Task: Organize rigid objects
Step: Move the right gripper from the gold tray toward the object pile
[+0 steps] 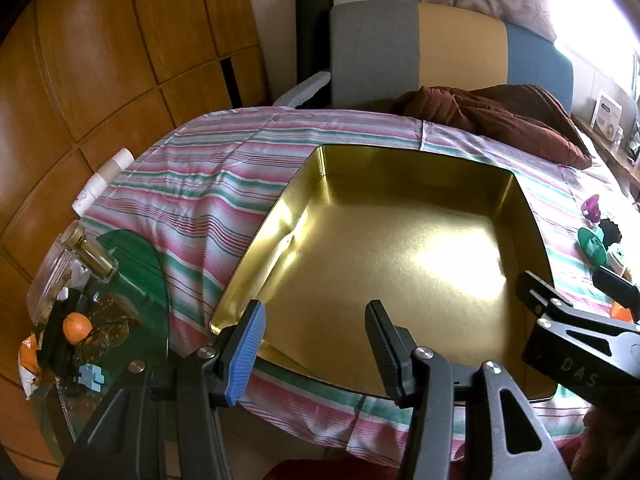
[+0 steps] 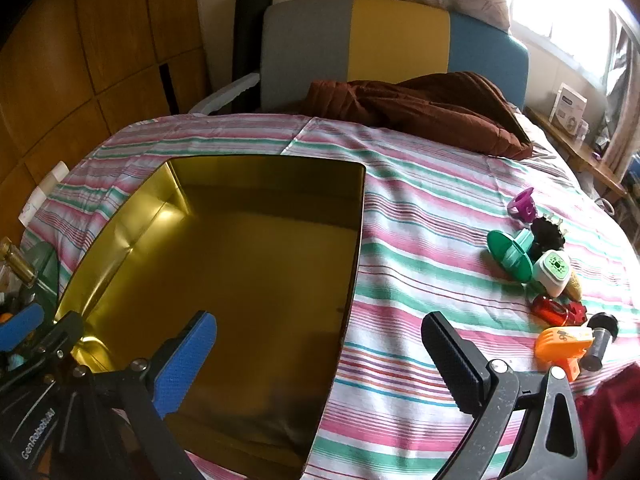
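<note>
A shiny gold tin (image 1: 280, 216) (image 2: 120, 216) lies open on the striped cloth, with nothing inside it. My left gripper (image 1: 316, 350) hovers open over the tin's near edge, nothing between its fingers. My right gripper (image 2: 320, 364) stands wide open over the tin's right wall, also holding nothing. To the right on the cloth lies a cluster of small rigid things: a purple piece (image 2: 522, 204), a green disc-shaped piece (image 2: 510, 254), a black knob (image 2: 548, 236), a white and green piece (image 2: 554, 272), a red piece (image 2: 558, 310), an orange piece (image 2: 562, 346) and a black cylinder (image 2: 600, 340).
A brown garment (image 2: 424, 108) lies at the far edge of the table, before a grey, yellow and blue chair (image 2: 396, 40). At the left, on bare glass, stand a jar (image 1: 94, 254), an orange fruit (image 1: 76, 326) and clutter. Wooden panels line the left wall.
</note>
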